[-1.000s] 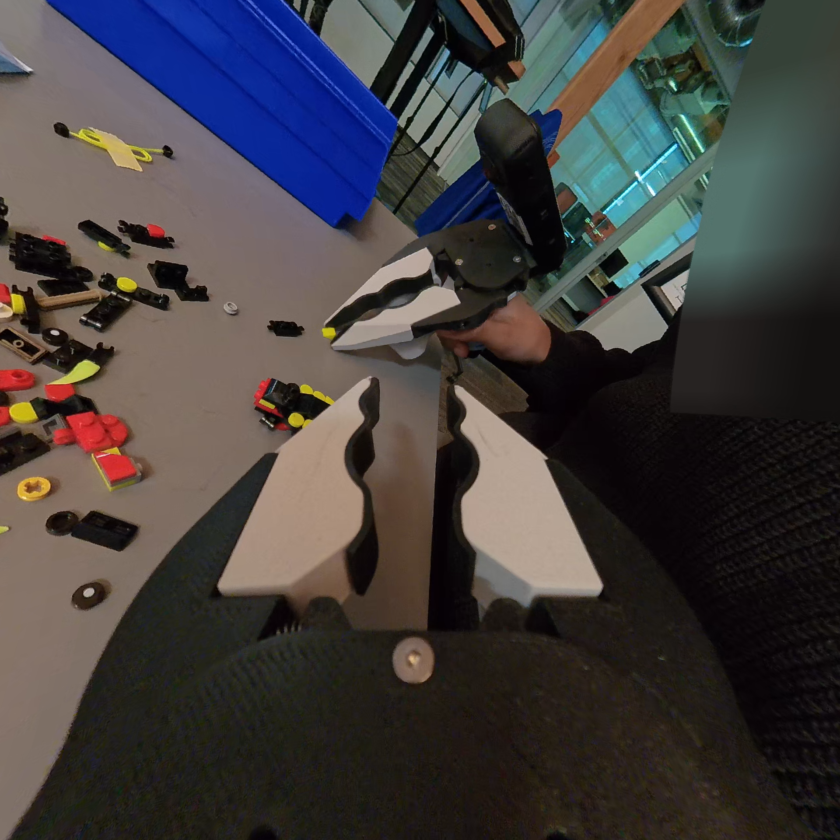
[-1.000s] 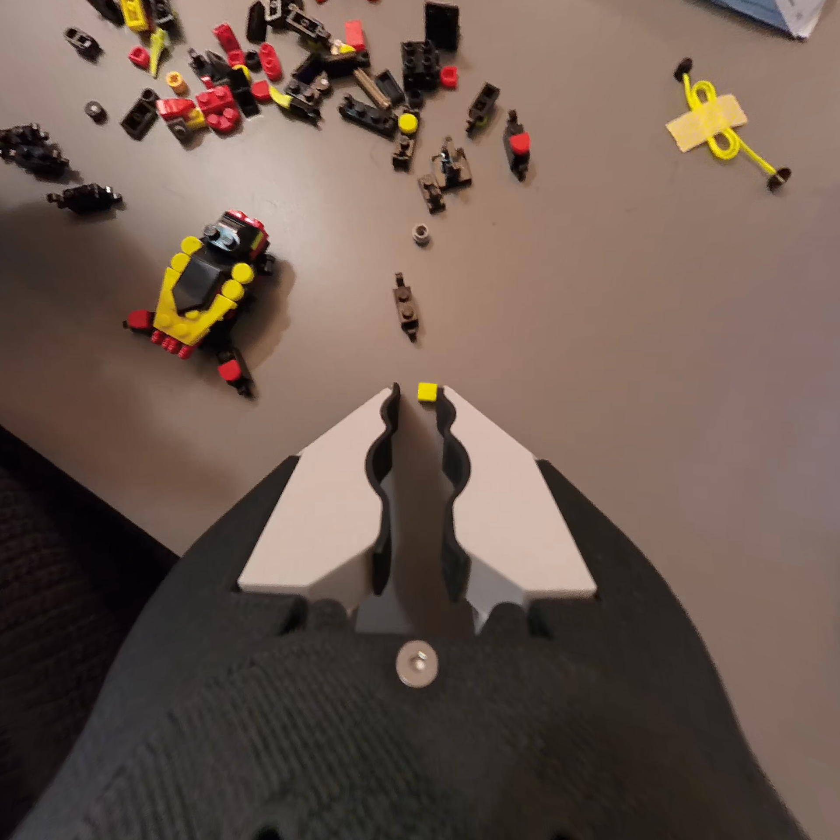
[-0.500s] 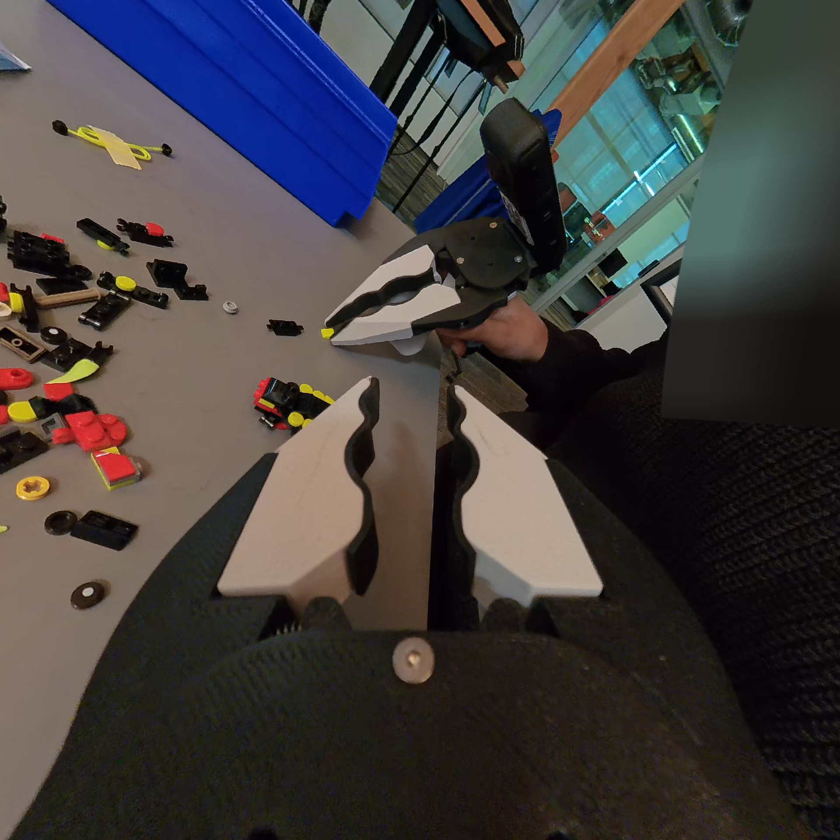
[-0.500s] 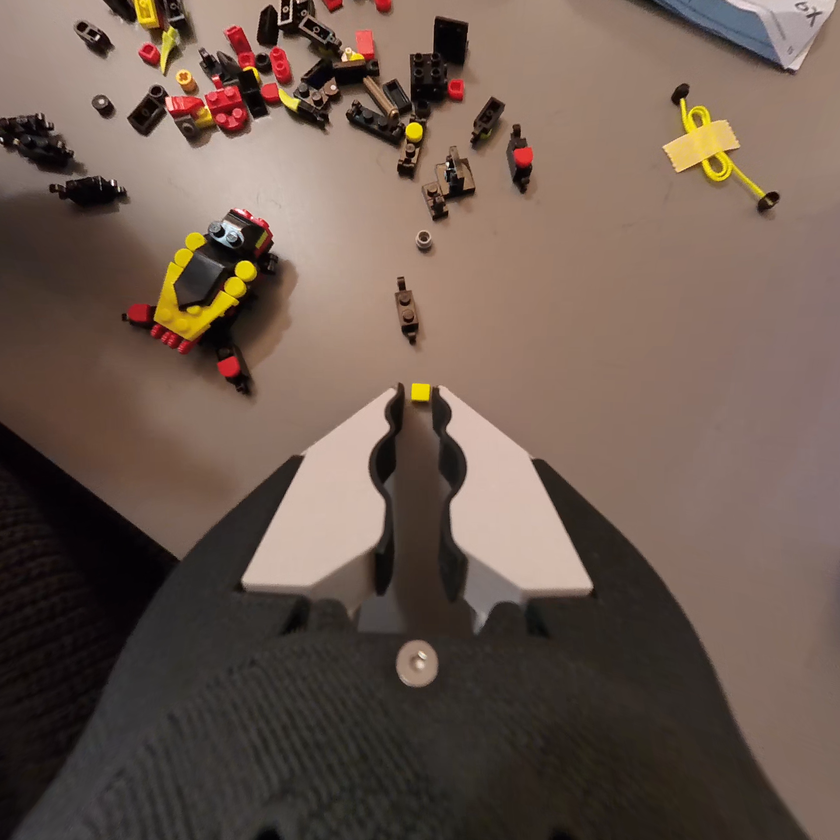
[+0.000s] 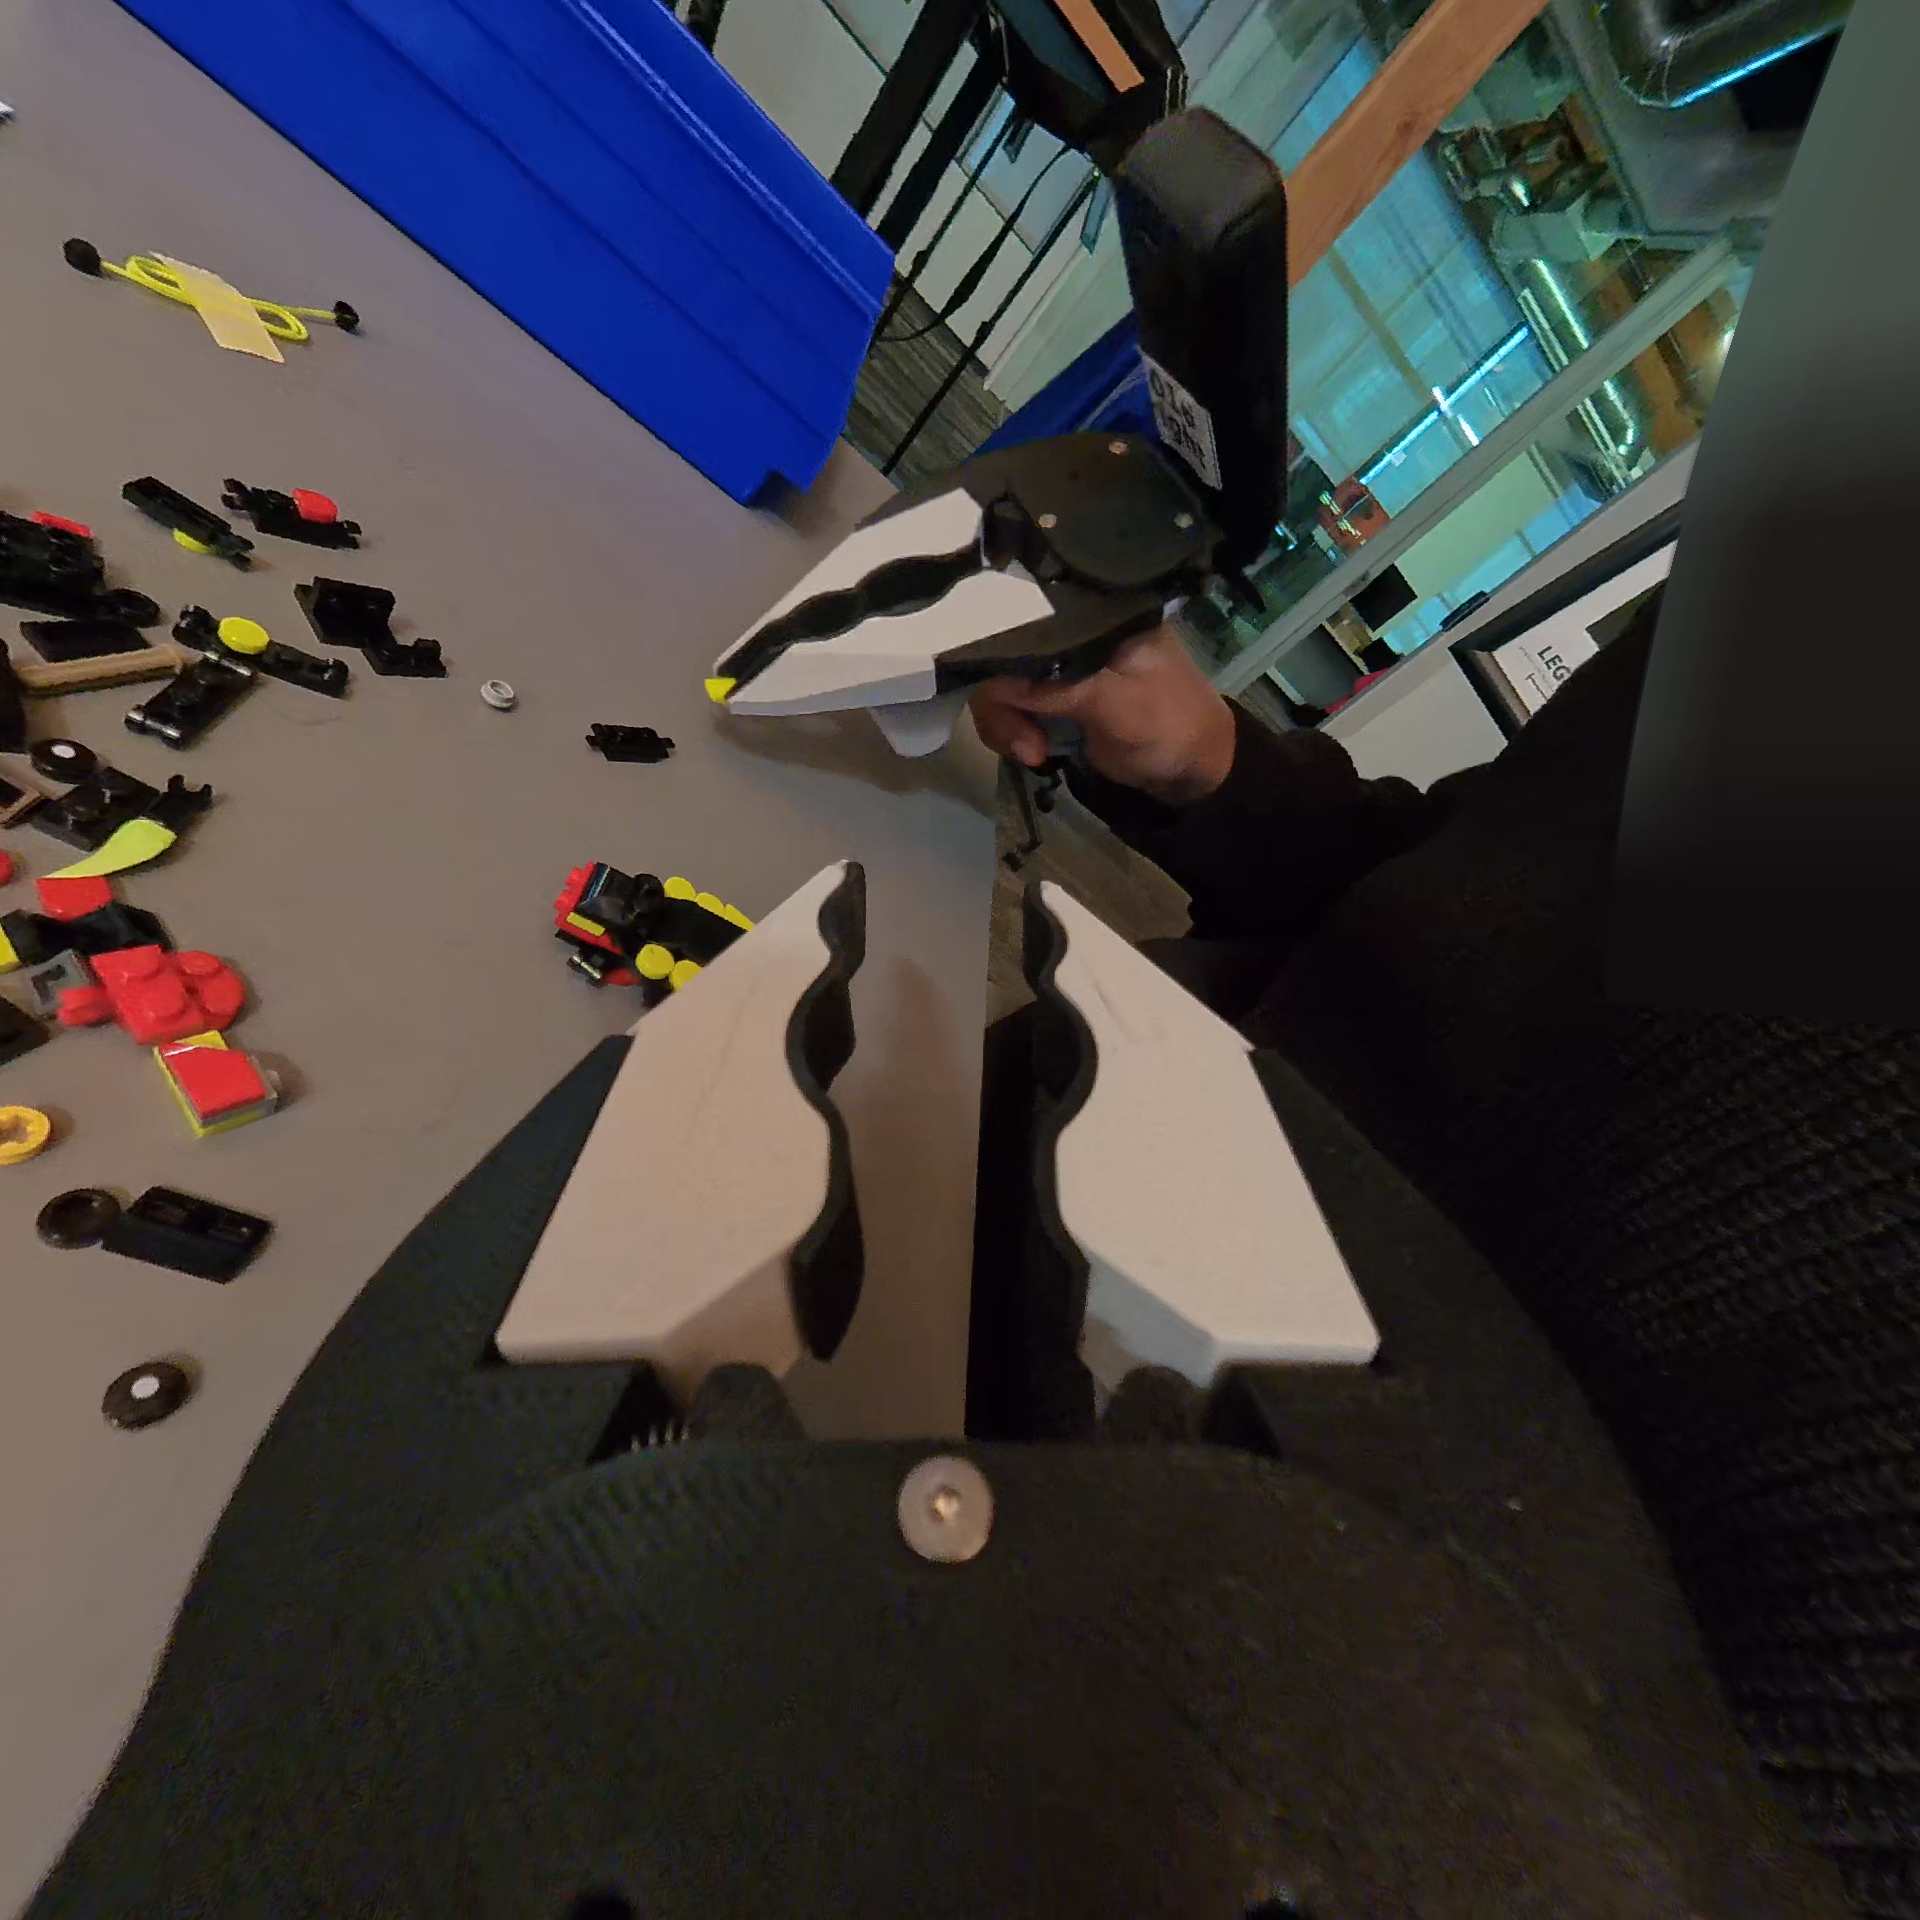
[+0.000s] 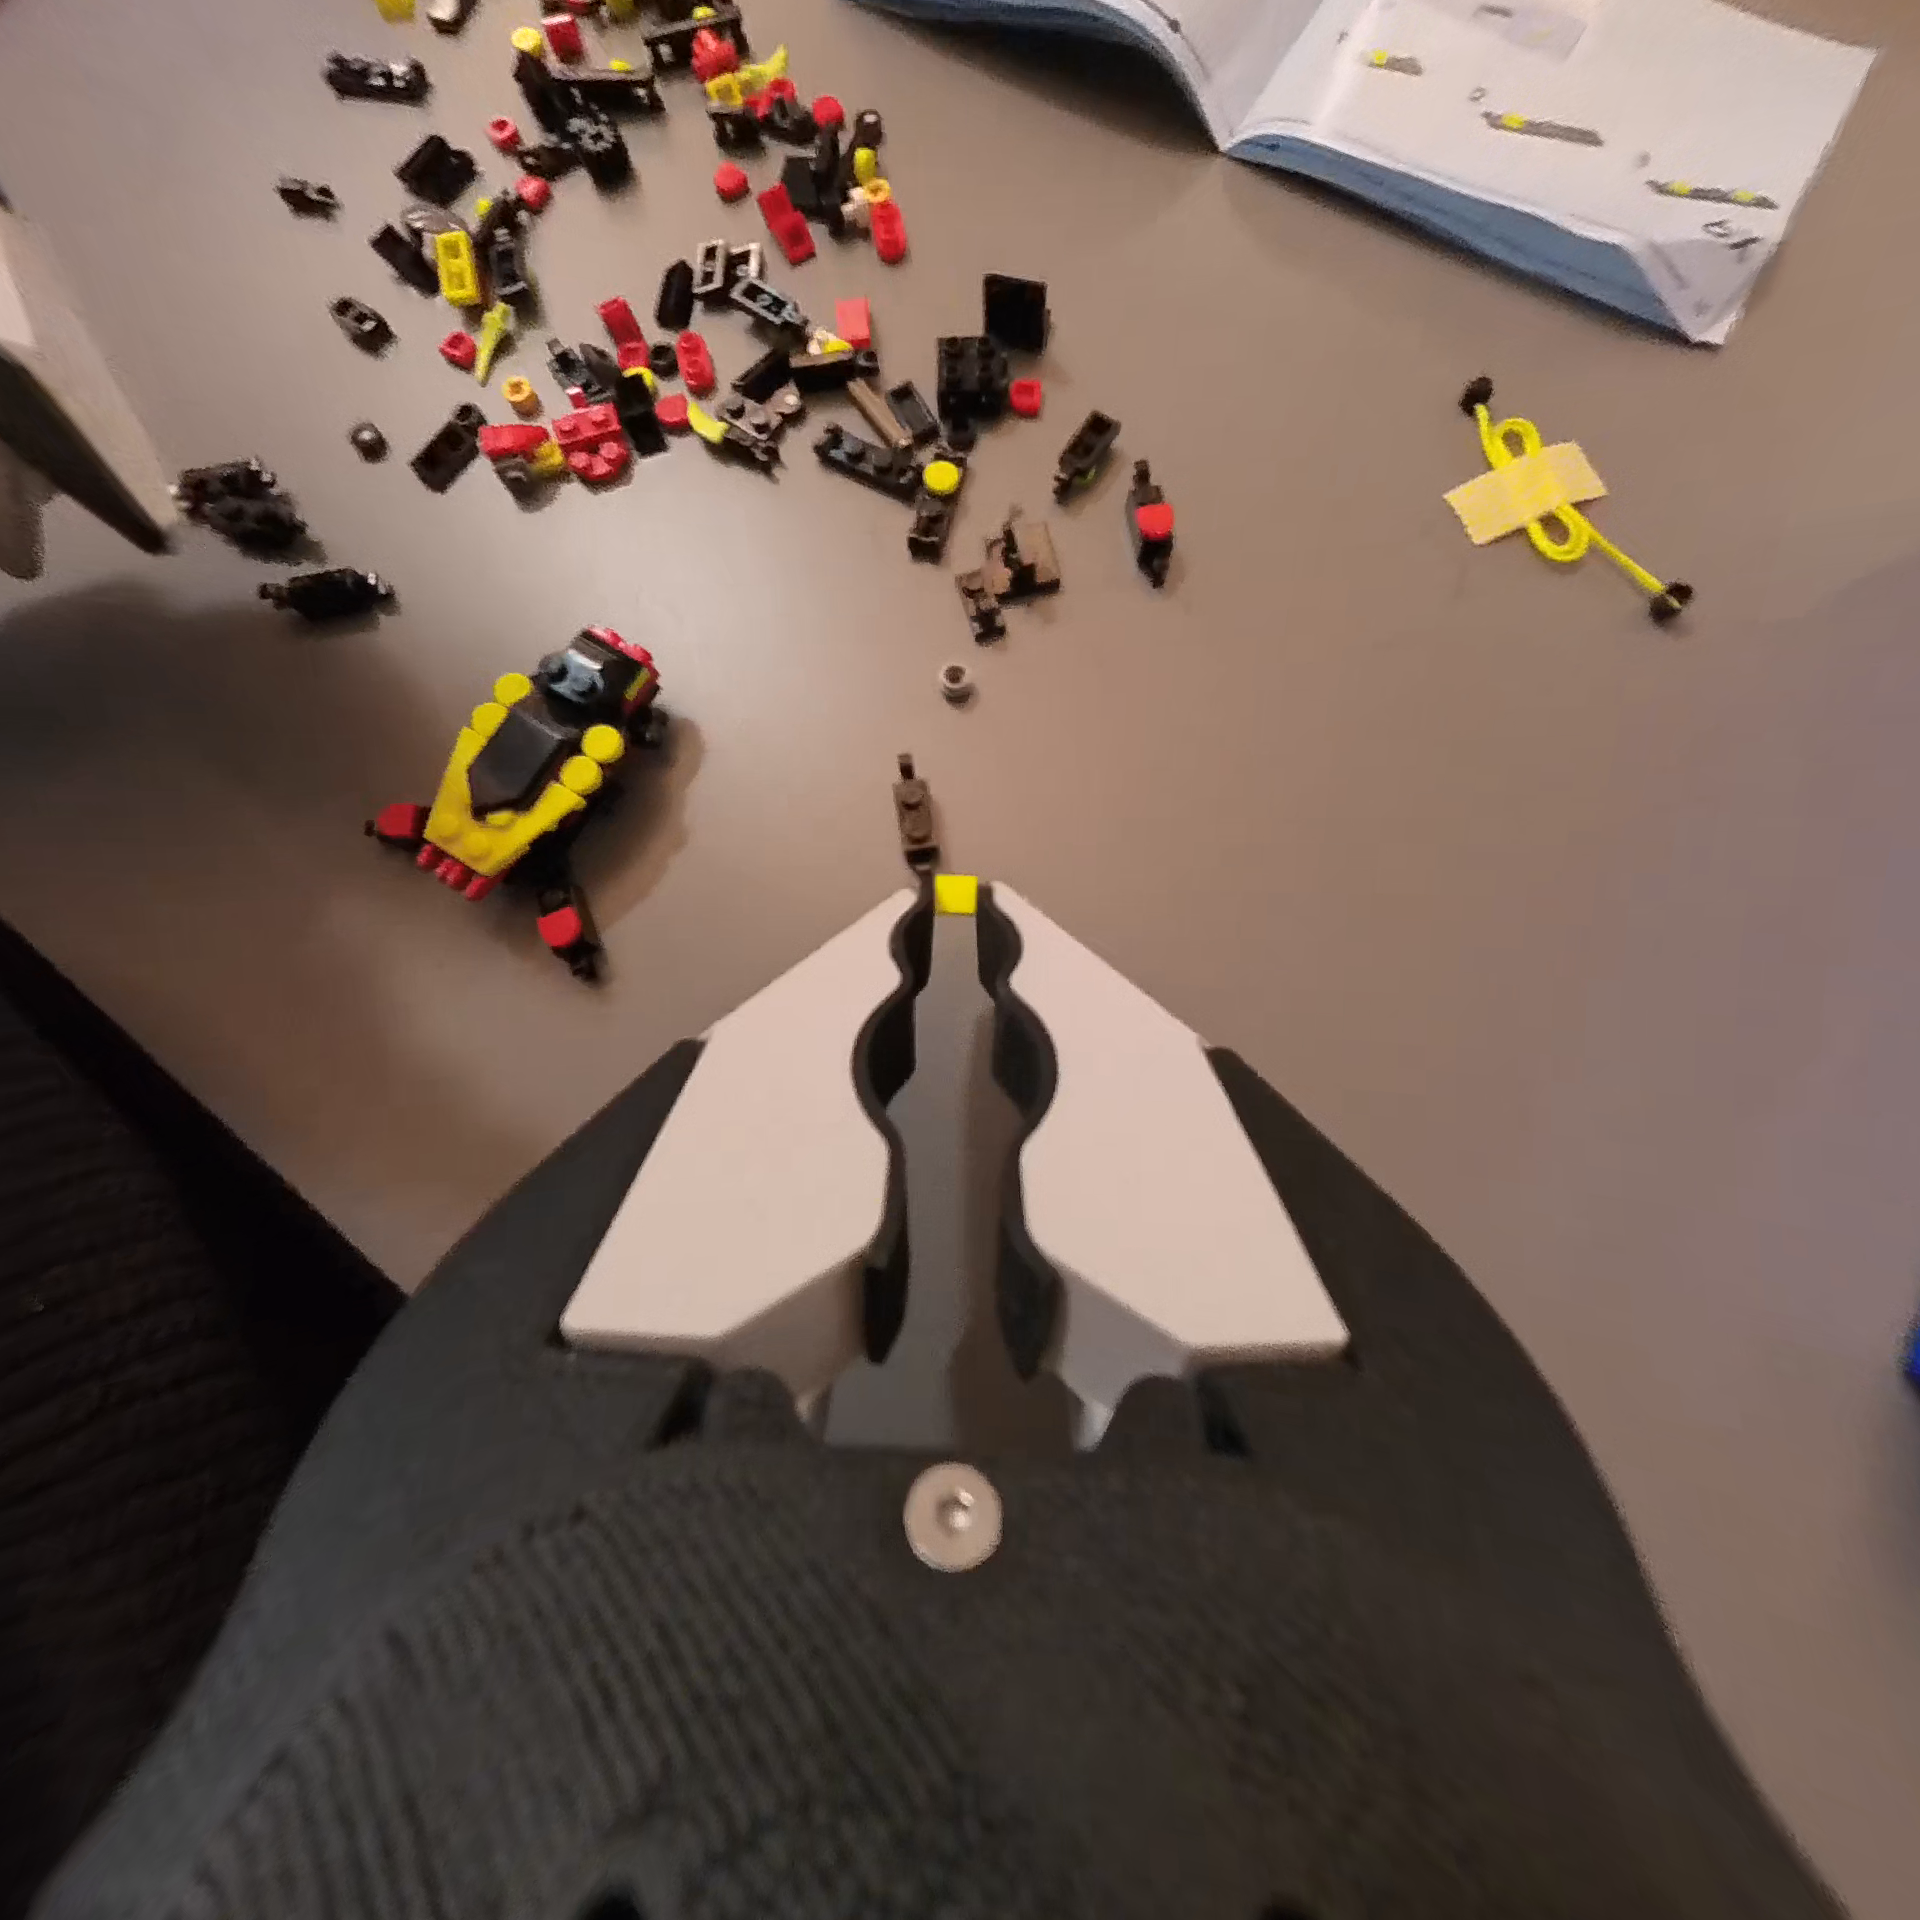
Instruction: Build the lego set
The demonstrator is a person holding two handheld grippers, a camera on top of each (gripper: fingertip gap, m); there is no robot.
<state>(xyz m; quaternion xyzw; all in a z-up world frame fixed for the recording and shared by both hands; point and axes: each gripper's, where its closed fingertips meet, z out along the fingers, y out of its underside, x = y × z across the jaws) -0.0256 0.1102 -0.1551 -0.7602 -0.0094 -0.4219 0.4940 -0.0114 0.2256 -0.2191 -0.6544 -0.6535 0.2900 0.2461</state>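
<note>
While the right gripper (image 6: 954,896) has its two grey fingers nearly together, a small square yellow plastic tile (image 6: 955,895) sits clamped between the black pads at the very tips, both pads pressed against its sides. Seen from the left wrist view, that tile (image 5: 719,688) pokes out of the closed tips just above the grey tabletop (image 5: 436,436), so it appears lifted clear of the surface.

As a judgement, the pickup of the tile looks done, and any fitting of it to something else is not yet done. A partly built yellow, black and red brick model (image 6: 525,784) lies on the tabletop to the left of the tile, well apart from it. A slim dark brown brick piece (image 6: 914,816) lies just beyond the tile, and the loose pile of black, red and yellow bricks (image 6: 717,343) lies farther beyond.

The left gripper (image 5: 940,899) hangs over the near table edge with its fingers apart and nothing between them, the model (image 5: 644,925) just left of its left fingertip. A hand (image 5: 1112,717) in a dark sleeve holds the right gripper low and nearly level, tips pointing toward the pile
</note>
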